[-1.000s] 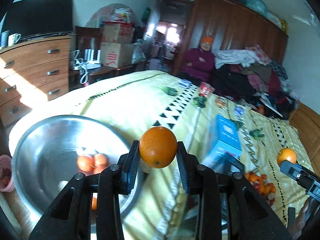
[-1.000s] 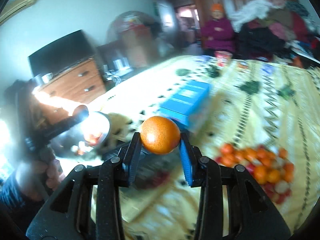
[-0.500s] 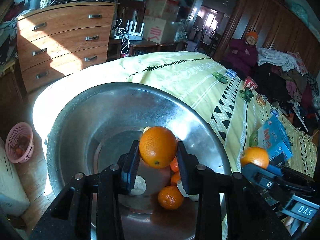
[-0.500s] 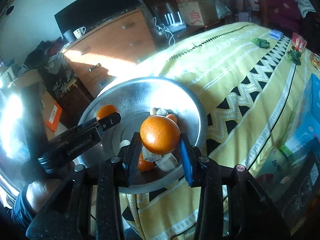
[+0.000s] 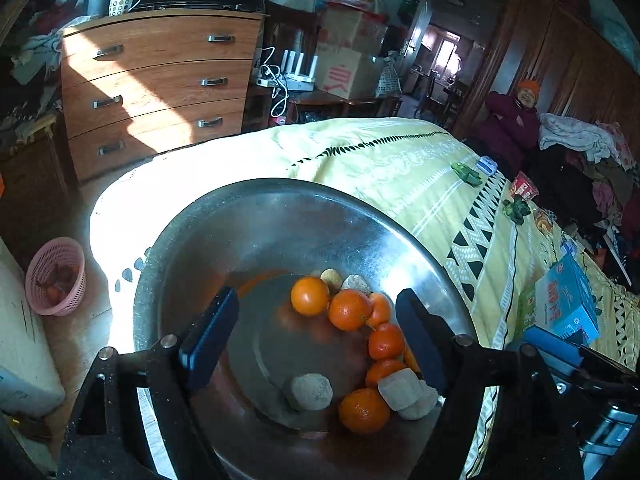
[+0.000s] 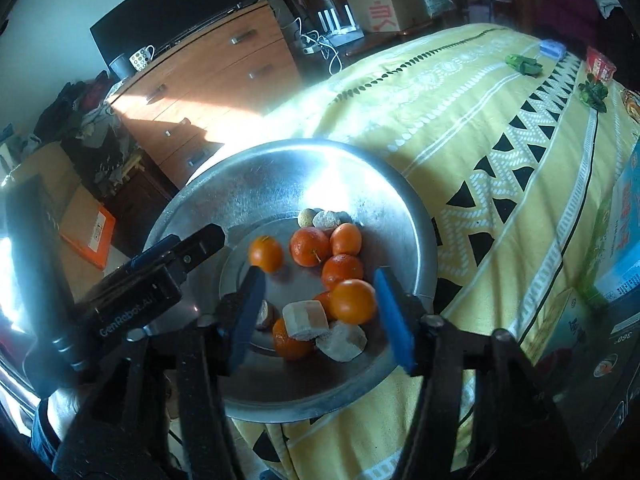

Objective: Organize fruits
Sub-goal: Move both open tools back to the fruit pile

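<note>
I held both grippers over a wide steel basin [image 5: 248,216] that sat on the near-left corner of a bed w/ a yellow patterned quilt [image 5: 400,168].

My left gripper [image 5: 316,332] had just been opening; its jaws stood spread w/ nothing pinched. Below it an orange [image 5: 309,295] lay loose on the basin floor, blurred in the right wrist view, prob. just let go.

My right gripper [image 6: 320,300] had also just been opening, blue pads wide apart. A second orange [image 6: 353,301] showed between them, touching neither pad, over the pile.

Basin contents: approx. eight small oranges clustered right of centre [image 5: 350,309], plus a few pale brownish lumps [image 5: 309,392]; I couldn't tell what those were. The basin's sloped walls made fruit roll inward, which seemed why I released from above rather than set each one down.

Edges & room: the basin's left rim sat close to the bed's edge, w/ floor and a pink basket [image 5: 56,280] below. A wooden dresser [image 5: 160,92] stood far left. To the right, open quilt, then a blue box [image 5: 568,300]. The two grippers were close side by side over the basin, so I judged lifting straight up the clearest way out.
</note>
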A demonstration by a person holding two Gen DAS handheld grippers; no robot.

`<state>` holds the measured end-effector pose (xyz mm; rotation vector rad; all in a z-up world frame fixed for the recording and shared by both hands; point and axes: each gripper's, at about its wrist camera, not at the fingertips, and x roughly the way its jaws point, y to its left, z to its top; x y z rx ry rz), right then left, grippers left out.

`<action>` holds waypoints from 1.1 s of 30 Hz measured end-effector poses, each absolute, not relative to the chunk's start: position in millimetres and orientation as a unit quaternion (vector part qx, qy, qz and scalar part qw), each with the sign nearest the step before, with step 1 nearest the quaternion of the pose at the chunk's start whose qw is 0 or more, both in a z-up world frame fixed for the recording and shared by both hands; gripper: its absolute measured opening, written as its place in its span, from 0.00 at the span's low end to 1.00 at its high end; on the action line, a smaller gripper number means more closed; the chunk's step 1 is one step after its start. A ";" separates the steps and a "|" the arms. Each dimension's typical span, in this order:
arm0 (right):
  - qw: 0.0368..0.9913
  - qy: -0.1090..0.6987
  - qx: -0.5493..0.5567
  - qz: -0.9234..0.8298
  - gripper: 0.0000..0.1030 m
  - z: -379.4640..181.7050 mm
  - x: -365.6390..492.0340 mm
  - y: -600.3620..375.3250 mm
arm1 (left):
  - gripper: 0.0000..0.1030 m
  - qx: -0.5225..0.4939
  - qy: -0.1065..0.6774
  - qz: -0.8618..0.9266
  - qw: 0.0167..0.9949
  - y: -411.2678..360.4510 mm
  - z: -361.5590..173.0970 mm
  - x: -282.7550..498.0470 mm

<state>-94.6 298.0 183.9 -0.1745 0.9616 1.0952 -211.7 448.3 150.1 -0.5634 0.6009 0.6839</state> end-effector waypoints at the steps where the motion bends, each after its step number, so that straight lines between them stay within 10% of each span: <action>1: 0.747 0.432 -0.079 0.500 0.79 188.8 -96.4 294.7 | 0.80 -0.272 0.285 0.327 0.859 448.0 151.6 -212.4; 10: 0.813 0.308 -0.035 0.493 0.79 237.2 -137.4 167.8 | 0.80 -0.207 0.228 0.258 0.916 363.7 210.8 -195.9; 17: 0.867 0.362 -0.008 0.342 0.79 181.7 -132.5 4.2 | 0.80 -0.117 0.204 0.029 0.972 180.8 247.5 -140.8; 33: 0.879 0.438 0.076 0.171 0.79 111.9 -104.4 -191.6 | 0.70 -0.076 0.424 -0.096 0.897 -23.9 58.8 33.1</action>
